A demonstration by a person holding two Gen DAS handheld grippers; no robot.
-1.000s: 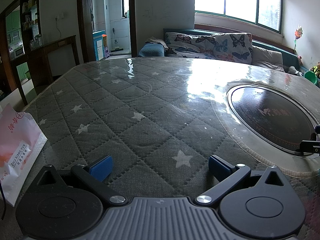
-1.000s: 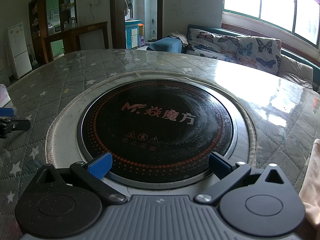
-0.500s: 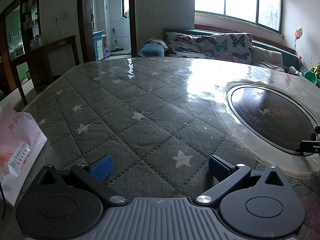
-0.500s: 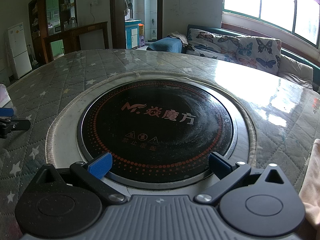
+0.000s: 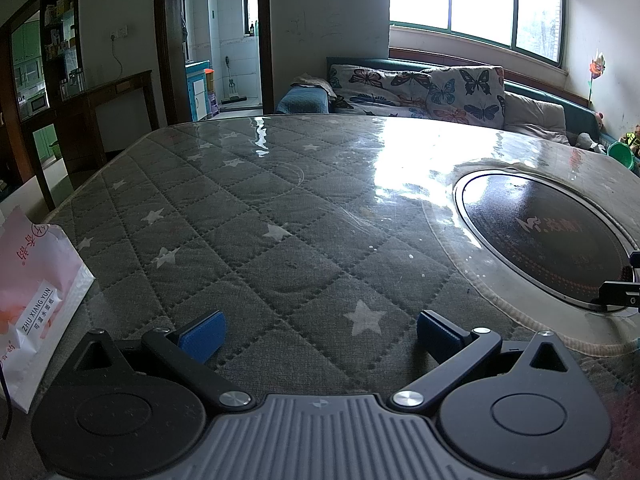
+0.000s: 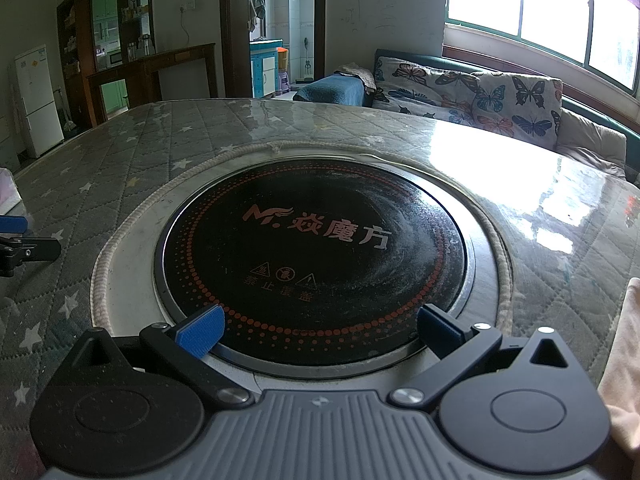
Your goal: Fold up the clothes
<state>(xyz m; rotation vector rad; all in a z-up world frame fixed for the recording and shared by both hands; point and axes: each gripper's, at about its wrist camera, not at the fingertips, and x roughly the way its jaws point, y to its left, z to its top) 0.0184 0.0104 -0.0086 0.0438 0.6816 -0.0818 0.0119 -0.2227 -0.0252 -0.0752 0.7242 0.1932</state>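
both the left gripper (image 5: 318, 330) and right gripper (image 6: 318, 330) sit spread wide, empty, low over the quilted table (image 5: 248, 248). the only cloth in view, a pale garment (image 6: 624, 364), lies unfolded at the right edge. folding seems unstarted. nothing has shifted since a second ago.

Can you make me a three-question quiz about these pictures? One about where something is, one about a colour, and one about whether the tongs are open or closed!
1. Where is the pink paper bag?
A. on the black round cooktop
B. at the table's left edge
C. on the sofa

2. What colour are the pads on the tongs?
A. blue
B. red
C. yellow

3. How are the left tongs?
A. closed on cloth
B. closed on nothing
C. open and holding nothing

Answers:
1 B: the bag stands far left on the quilted table.
2 A: both views show blue pads.
3 C: there is a wide gap, with only tablecloth between.
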